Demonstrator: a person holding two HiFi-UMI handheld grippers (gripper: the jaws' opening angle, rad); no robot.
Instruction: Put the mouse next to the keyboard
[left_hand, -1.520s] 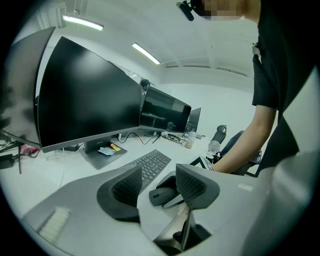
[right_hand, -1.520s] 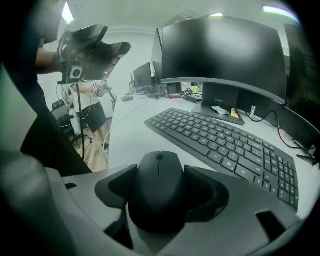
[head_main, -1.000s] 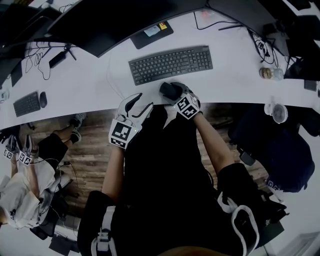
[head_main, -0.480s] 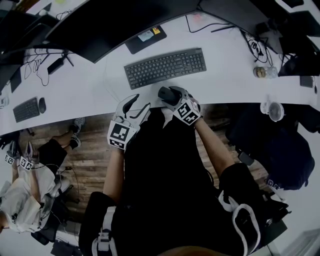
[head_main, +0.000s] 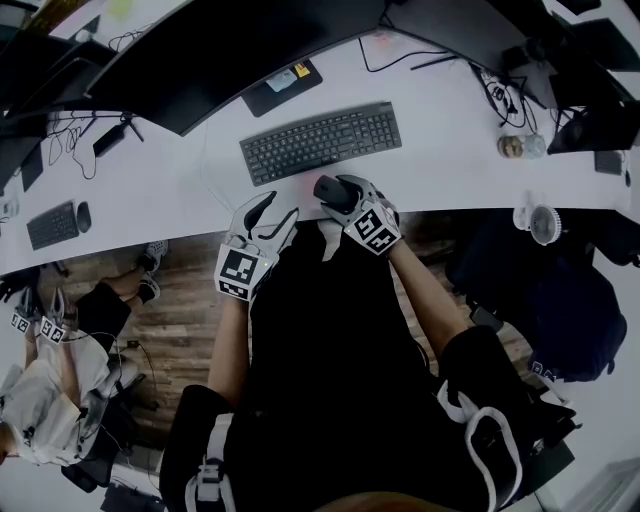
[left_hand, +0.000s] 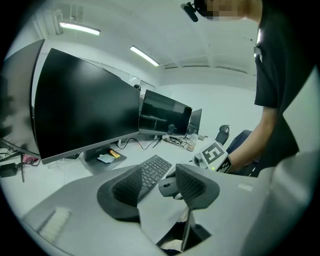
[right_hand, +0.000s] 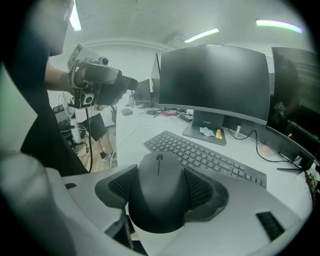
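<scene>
**Right gripper clamped on the mouse, in front of the keyboard**

My right gripper (head_main: 334, 192) has the black mouse (right_hand: 159, 194) between its jaws. In the right gripper view both ribbed pads press on its flanks, and its scroll wheel faces away from the camera toward the keyboard (head_main: 320, 143). In the head view the mouse sits at the near edge of the white desk (head_main: 170, 185). It is just in front of the keyboard's long front side, about mid-length. I cannot tell whether the mouse rests on the desk or is held slightly above it.

My left gripper (head_main: 273, 212) hangs over the same near edge, just to the left of the right one. Its jaws stand apart with nothing between them. In the left gripper view I see the keyboard and the mouse through that gap, further off, with the right gripper's marker cube behind them.

The keyboard lies at a slight angle, its right end further from me. Behind it stands a wide, dark curved monitor (head_main: 230, 45). Small paper items lie on the flat stand base (head_main: 282, 82). Far to the left on the desk are a second, smaller keyboard (head_main: 52, 212) and another mouse (head_main: 86, 211) just beside it.
</scene>
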